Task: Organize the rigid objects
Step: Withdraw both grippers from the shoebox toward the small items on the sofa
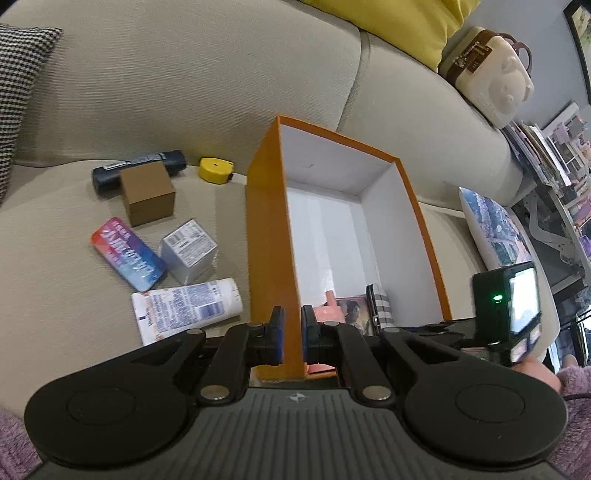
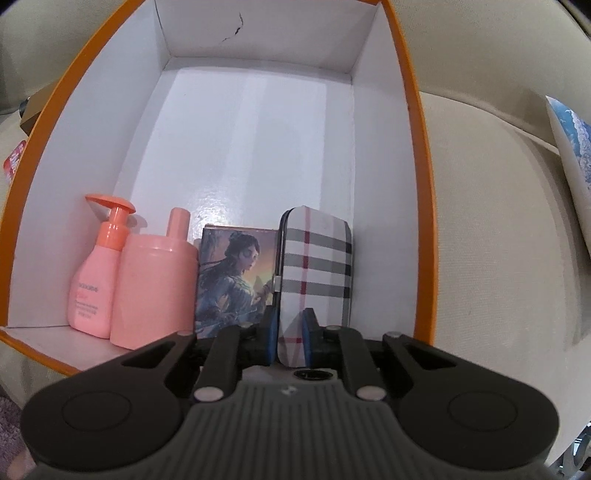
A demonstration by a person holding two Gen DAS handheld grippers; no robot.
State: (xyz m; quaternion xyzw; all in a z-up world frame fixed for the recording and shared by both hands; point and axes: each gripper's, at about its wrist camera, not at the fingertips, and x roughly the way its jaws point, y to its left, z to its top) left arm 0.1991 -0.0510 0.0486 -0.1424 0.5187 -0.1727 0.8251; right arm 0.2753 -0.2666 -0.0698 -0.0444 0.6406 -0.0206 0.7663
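Note:
An orange box (image 1: 266,206) with a white inside stands on a beige sofa. My left gripper (image 1: 292,334) is shut on the box's near left wall. My right gripper (image 2: 290,334) is shut on a plaid case (image 2: 317,258) standing in the box (image 2: 413,110) at its near right. Beside it stand a picture box (image 2: 236,273), a pink bottle (image 2: 155,288) and a pink pump bottle (image 2: 96,280). Left of the box on the seat lie a brown box (image 1: 147,194), a dark tube (image 1: 140,170), a yellow tape measure (image 1: 216,170), a colourful tin (image 1: 127,253), a silver box (image 1: 188,247) and a white tube (image 1: 184,306).
A houndstooth cushion (image 1: 18,92) is at far left, a yellow cushion (image 1: 399,22) and a cream bag (image 1: 487,74) on the sofa back. A printed pillow (image 1: 495,229) lies right of the box. The right gripper's camera (image 1: 509,302) shows at right.

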